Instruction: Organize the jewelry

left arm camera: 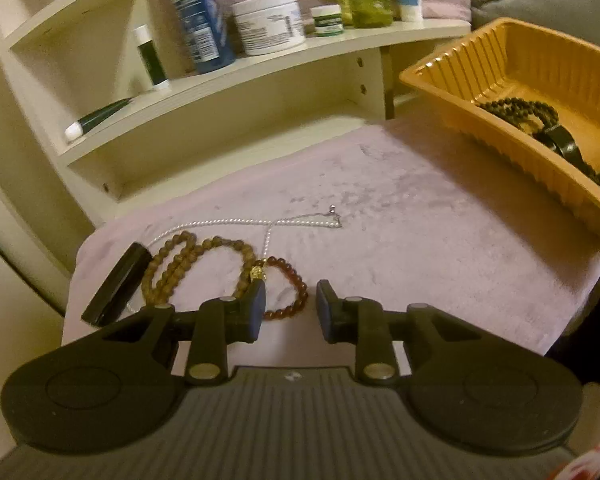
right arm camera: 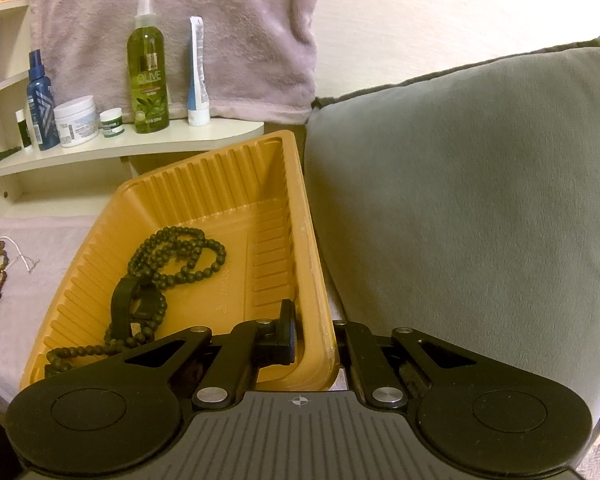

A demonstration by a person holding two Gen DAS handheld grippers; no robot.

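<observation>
In the left wrist view my left gripper (left arm camera: 291,307) is open and empty just above the lilac cloth (left arm camera: 380,240). A dark red bead bracelet (left arm camera: 290,288) lies right at its left finger. Beside it lie a brown bead necklace (left arm camera: 188,264), a thin silver chain (left arm camera: 260,222) and a black bar-shaped piece (left arm camera: 118,290). The orange tray (left arm camera: 460,64) stands at the right. In the right wrist view my right gripper (right arm camera: 314,336) is shut on the orange tray's near right wall (right arm camera: 312,280). A dark green bead necklace (right arm camera: 176,254) and a black band (right arm camera: 134,300) lie inside.
A cream shelf (right arm camera: 140,146) behind the cloth carries a blue bottle (left arm camera: 198,16), white jars (left arm camera: 270,22), a green olive bottle (right arm camera: 148,76) and tubes. A grey cushion (right arm camera: 480,200) presses against the tray's right side. A lilac towel (right arm camera: 172,32) hangs behind the shelf.
</observation>
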